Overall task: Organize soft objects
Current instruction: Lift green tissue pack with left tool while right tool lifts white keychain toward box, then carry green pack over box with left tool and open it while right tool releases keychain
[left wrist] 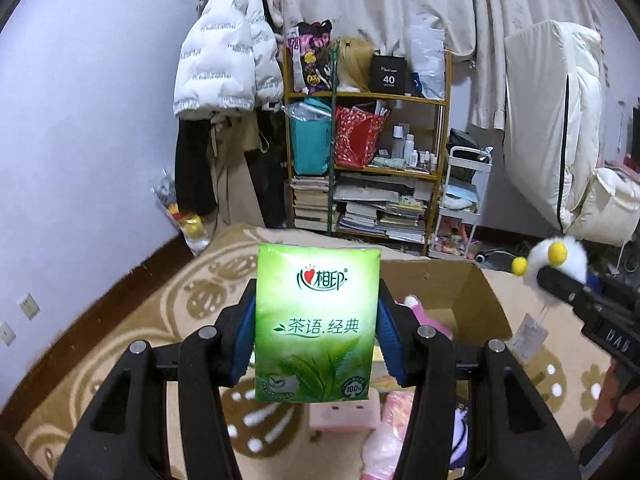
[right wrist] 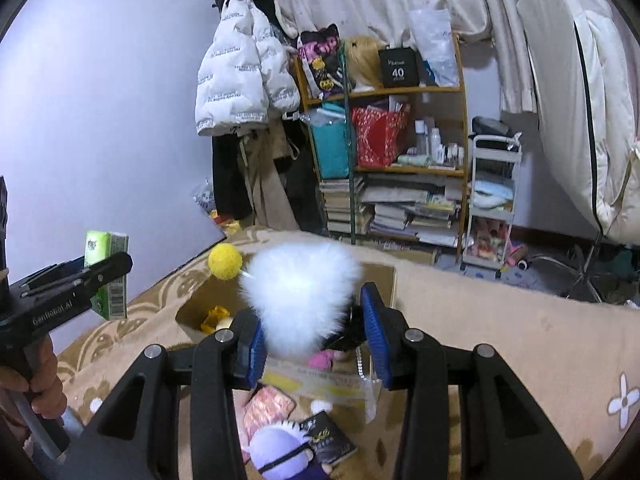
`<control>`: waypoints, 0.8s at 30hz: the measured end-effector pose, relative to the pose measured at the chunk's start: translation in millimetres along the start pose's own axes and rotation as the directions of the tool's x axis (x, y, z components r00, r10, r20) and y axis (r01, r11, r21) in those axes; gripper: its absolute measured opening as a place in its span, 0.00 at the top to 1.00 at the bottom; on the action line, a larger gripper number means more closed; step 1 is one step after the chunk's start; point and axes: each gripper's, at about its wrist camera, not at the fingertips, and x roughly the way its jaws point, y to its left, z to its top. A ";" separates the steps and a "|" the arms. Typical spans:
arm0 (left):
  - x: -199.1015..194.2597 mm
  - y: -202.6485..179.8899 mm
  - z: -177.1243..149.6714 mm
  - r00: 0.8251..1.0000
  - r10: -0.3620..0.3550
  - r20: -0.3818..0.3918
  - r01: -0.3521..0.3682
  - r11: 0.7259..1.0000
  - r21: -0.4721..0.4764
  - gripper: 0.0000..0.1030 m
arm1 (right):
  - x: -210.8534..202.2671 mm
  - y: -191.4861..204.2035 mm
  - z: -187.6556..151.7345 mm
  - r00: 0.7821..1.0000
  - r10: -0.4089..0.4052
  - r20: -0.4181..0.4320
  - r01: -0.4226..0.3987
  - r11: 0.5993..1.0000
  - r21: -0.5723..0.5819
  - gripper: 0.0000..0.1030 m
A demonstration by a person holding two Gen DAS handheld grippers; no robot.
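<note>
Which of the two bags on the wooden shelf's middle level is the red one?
The red patterned bag on the right; the bag beside it on the left is teal and plain.

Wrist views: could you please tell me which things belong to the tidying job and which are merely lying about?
Job:
green tissue pack, in left gripper
white fluffy toy, in right gripper
cardboard box
purple plush

Lying about:
white puffer jacket
bookshelf
white cart

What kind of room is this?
Most likely a lived-in bedroom: a white puffer jacket hangs by a wooden shelf crammed with books and bottles, curtains behind, and a patterned blanket in front.
</note>
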 end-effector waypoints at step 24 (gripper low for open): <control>44.9 -23.0 10.9 0.999 -0.049 0.008 0.048 0.996 0.075 0.50 | 39.9 -16.5 26.1 0.997 0.024 0.067 -0.021 0.999 -0.037 0.56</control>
